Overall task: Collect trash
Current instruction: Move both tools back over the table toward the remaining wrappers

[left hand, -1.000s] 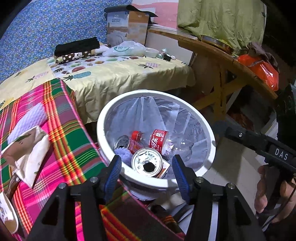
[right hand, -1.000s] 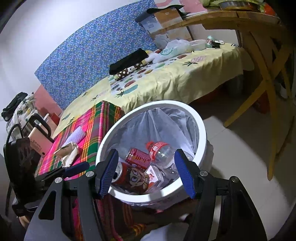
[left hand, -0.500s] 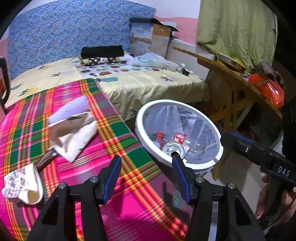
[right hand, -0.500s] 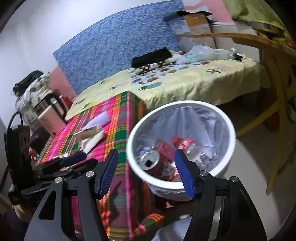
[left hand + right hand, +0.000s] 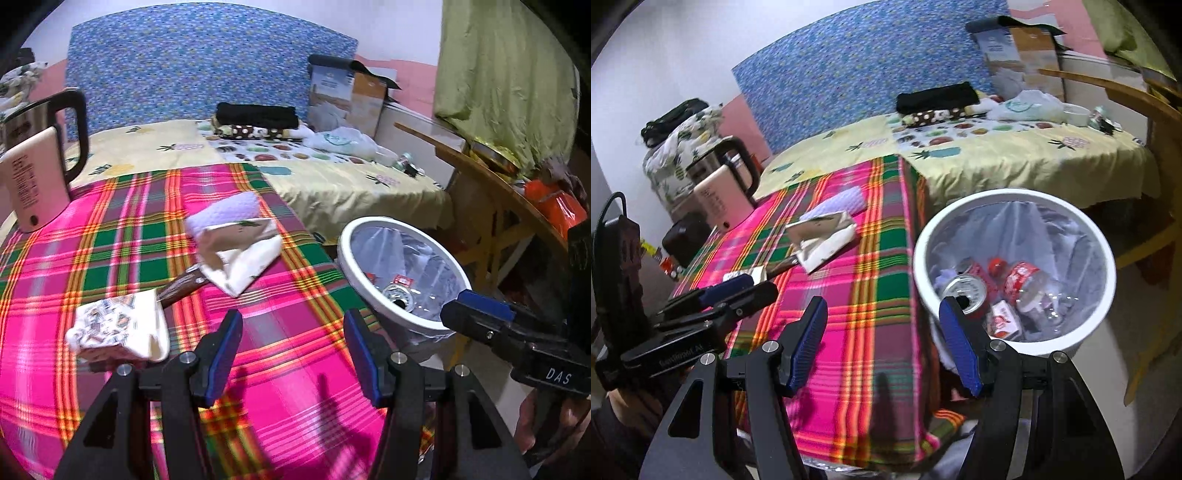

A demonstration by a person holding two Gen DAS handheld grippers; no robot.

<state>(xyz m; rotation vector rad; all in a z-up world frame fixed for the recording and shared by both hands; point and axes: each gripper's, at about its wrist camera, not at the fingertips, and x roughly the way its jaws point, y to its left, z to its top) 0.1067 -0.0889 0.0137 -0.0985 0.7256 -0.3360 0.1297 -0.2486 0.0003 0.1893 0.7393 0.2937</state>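
Observation:
A white trash bin with a clear liner stands on the floor right of the plaid table; it holds cans and a plastic bottle. On the table lie a crumpled patterned wrapper, a torn beige paper packet, a pale purple sponge-like piece and a brown-handled knife. My left gripper is open and empty above the table's front. My right gripper is open and empty over the table's right edge, beside the bin.
A pink electric kettle stands at the table's far left. Behind is a bed with a yellow sheet, black clothes, a plastic bag and a cardboard box. A wooden table stands right of the bin.
Both grippers have pulled back and swung left from over the bin to above the plaid table. The bin now lies to the right. Both stay open and empty.

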